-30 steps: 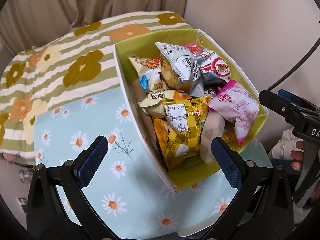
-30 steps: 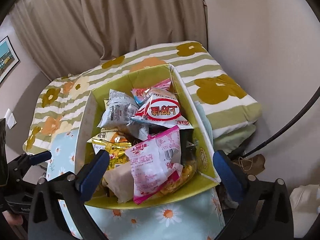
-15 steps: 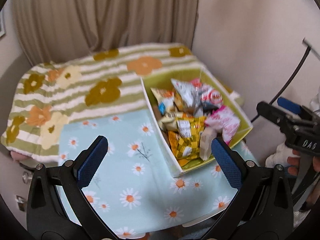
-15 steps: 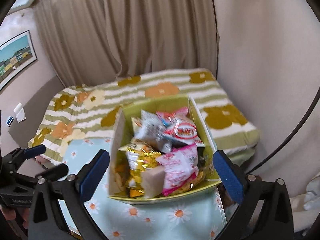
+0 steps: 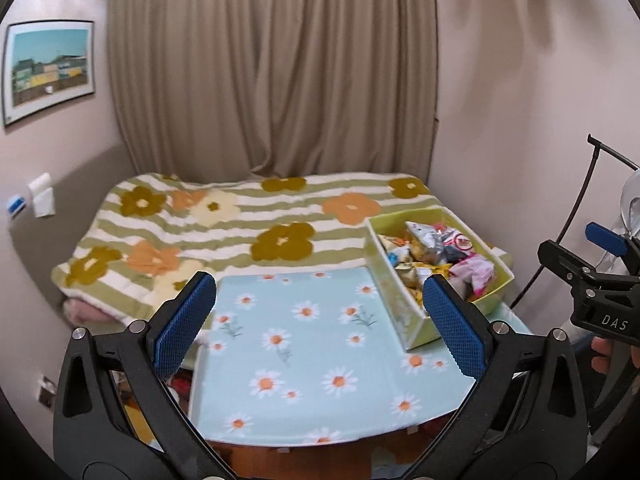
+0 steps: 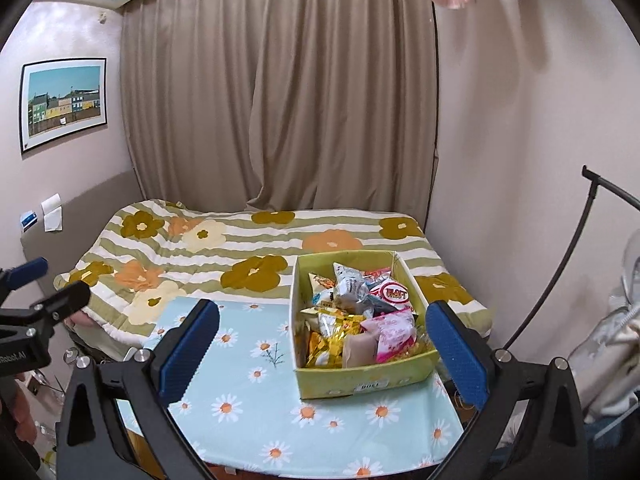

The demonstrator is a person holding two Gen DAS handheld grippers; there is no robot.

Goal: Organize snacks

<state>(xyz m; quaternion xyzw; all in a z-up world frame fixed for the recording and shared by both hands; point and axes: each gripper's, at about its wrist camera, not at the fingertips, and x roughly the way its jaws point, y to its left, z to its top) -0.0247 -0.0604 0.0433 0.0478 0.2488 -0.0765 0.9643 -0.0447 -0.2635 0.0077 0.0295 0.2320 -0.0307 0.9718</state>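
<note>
**Snack box full on the daisy table, both grippers empty above it**

A bed (image 6: 256, 248) with a green-striped cover printed with large flowers fills the far side of the room, under a long beige curtain (image 6: 280, 92). A framed picture (image 6: 64, 104) of coloured houses hangs on the wall to the left.

In front of the bed stands a table covered by a pale blue daisy-print cloth (image 6: 256, 400). At the cloth's far right corner sits a yellow-green cardboard box (image 6: 360, 380), its back edge near the bed cover. The box is heaped with snack packets (image 6: 360, 312): a silver one and a red-and-white one toward the back, gold foil ones in the middle, and a pink packet (image 6: 390, 334) at the front right.

The left gripper (image 5: 320, 324) hangs over the near part of the table, its blue-padded jaws spread wide with nothing between them. The right gripper (image 6: 324, 350) is held above the table facing the box, its jaws equally wide apart and empty. The rest of the cloth shows only its daisy pattern.
</note>
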